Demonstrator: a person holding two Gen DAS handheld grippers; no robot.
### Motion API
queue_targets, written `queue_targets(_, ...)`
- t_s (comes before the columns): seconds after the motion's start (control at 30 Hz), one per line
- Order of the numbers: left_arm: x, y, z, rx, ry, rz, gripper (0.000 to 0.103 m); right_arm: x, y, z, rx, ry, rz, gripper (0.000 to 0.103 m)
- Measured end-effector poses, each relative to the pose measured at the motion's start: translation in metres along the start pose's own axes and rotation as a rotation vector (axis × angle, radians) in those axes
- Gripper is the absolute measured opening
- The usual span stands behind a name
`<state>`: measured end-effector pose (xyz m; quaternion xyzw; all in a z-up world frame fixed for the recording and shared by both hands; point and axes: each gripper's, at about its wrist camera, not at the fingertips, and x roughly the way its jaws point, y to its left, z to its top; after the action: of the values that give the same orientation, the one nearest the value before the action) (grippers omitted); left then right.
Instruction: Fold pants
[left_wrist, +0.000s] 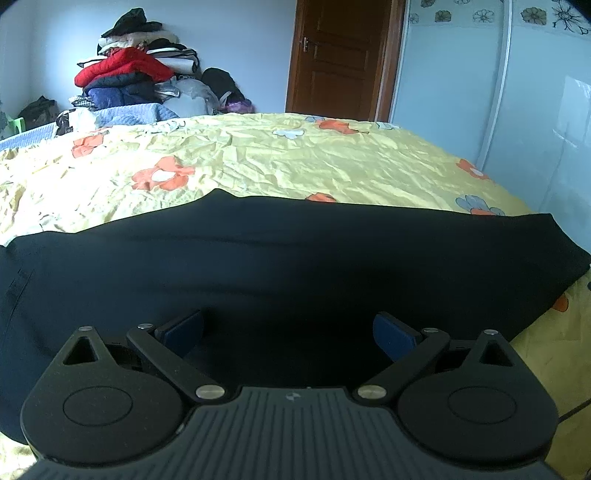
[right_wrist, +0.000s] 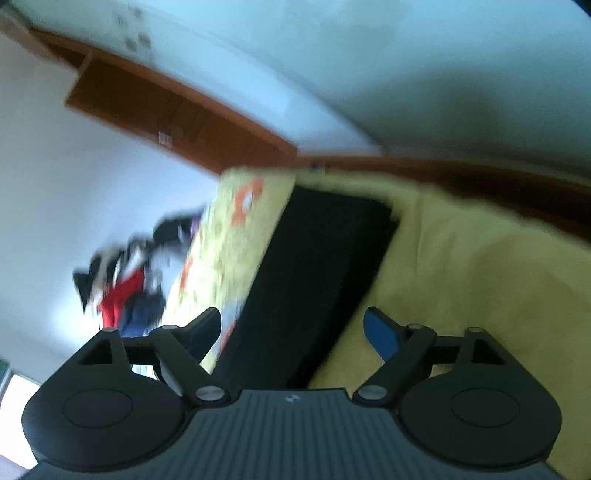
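Note:
Dark navy pants lie flat across the yellow flowered bedsheet, stretched left to right in the left wrist view. My left gripper is open, low over the near edge of the pants, holding nothing. In the right wrist view the picture is tilted and blurred; the pants show as a long dark strip running away along the bed. My right gripper is open and empty, above the near end of that strip.
A pile of clothes stands beyond the bed's far left corner. A brown wooden door is behind the bed. A pale wardrobe wall runs along the bed's right side. The sheet extends right of the pants.

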<state>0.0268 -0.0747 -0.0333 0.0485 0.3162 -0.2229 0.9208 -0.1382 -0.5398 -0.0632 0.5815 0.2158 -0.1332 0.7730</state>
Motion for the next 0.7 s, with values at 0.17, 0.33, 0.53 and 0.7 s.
queue_targets(0.17,0.0,0.0,-0.002,0.006,0.003,0.005,0.1,0.009,0.007,0.0,-0.044,0.023,0.003,0.085)
queue_targets(0.33,-0.003,-0.001,-0.002,0.011,0.005,0.01,0.1,0.022,0.004,0.016,-0.113,-0.132,0.003,0.084)
queue_targets(0.53,-0.003,0.003,-0.001,-0.013,0.009,0.012,0.1,0.033,-0.009,0.022,-0.138,-0.261,0.011,0.03)
queue_targets(0.7,-0.007,0.014,0.002,-0.051,0.004,0.033,0.1,0.038,-0.024,0.028,-0.086,-0.255,0.052,0.007)
